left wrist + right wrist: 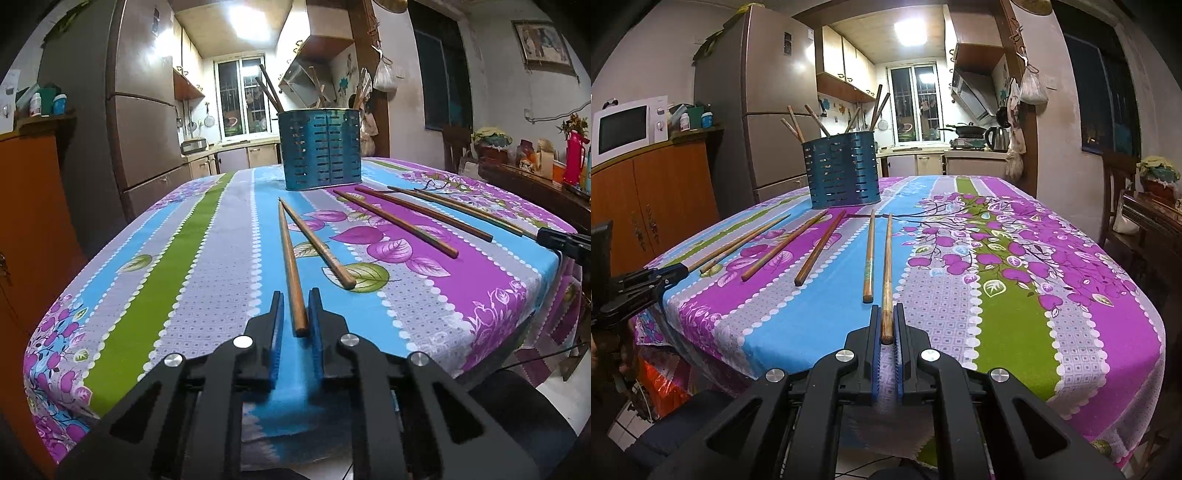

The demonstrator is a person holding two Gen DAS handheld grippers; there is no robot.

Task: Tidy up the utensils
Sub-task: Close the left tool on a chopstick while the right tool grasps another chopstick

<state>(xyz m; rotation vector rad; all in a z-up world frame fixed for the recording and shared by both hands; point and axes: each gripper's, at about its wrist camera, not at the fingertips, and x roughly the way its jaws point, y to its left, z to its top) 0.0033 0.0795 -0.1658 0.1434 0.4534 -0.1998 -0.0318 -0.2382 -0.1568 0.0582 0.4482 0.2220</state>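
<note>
Several wooden chopsticks lie on a flowered tablecloth in front of a blue slotted utensil holder, which holds several more chopsticks. The holder also shows in the right wrist view. My left gripper is at the near table edge, its jaws narrowly apart around the near end of one chopstick without pressing it. My right gripper is shut on the near end of another chopstick. A second chopstick lies just left of it. The left gripper also shows in the right wrist view.
A fridge and an orange cabinet with a microwave stand left of the table. A wooden sideboard with bottles and a chair stand to the right. The kitchen lies beyond.
</note>
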